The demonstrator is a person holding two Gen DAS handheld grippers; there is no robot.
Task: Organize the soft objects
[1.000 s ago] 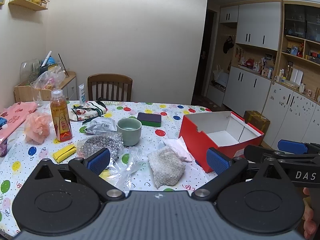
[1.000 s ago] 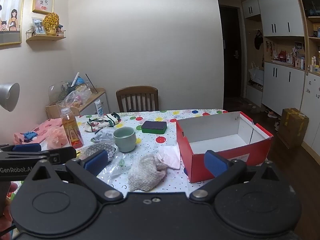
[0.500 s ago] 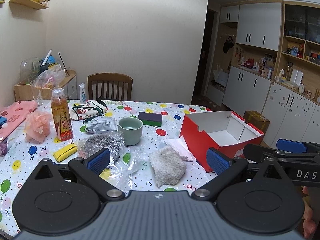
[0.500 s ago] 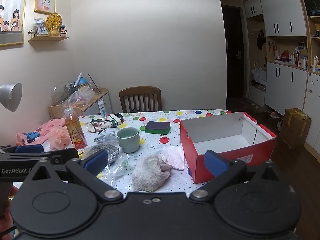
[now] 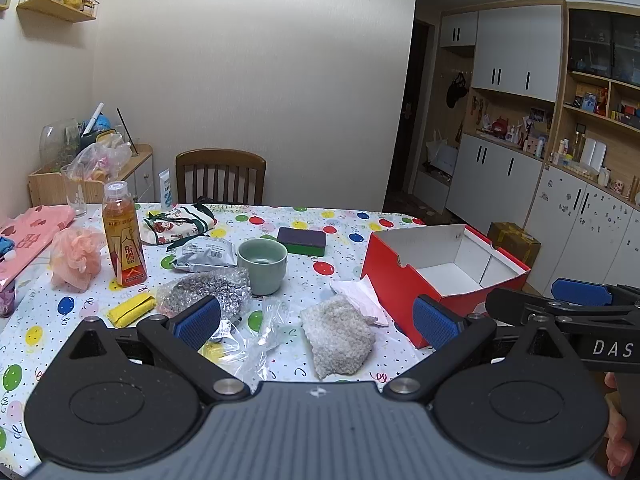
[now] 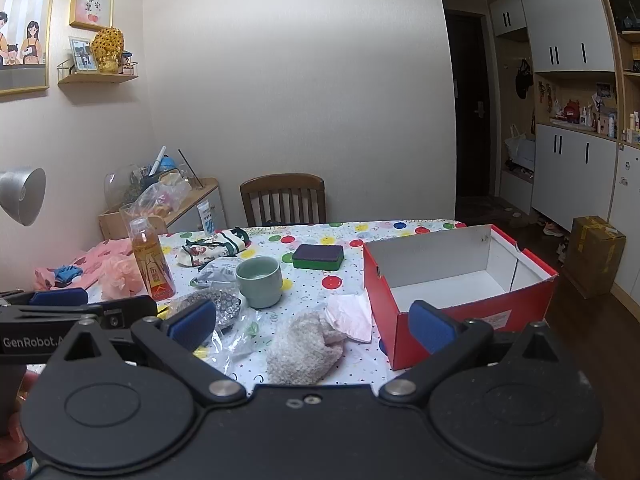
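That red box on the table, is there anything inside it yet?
No. In the right wrist view the red box shows only its bare white floor and walls, with nothing lying in it.

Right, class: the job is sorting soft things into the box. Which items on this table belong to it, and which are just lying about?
Belong to the job:
fluffy grey cloth
pink cloth
pink bath pouf
sponge
yellow cloth
red box

Just lying about:
drink bottle
green cup
foil packet

Left of the orange bottle point(image 5: 123, 236), the pink cloth point(image 5: 30, 232) runs off the frame edge. Bottle's label print is too small to read. Shelf clutter right of the red box point(image 6: 460, 292) blurs together.
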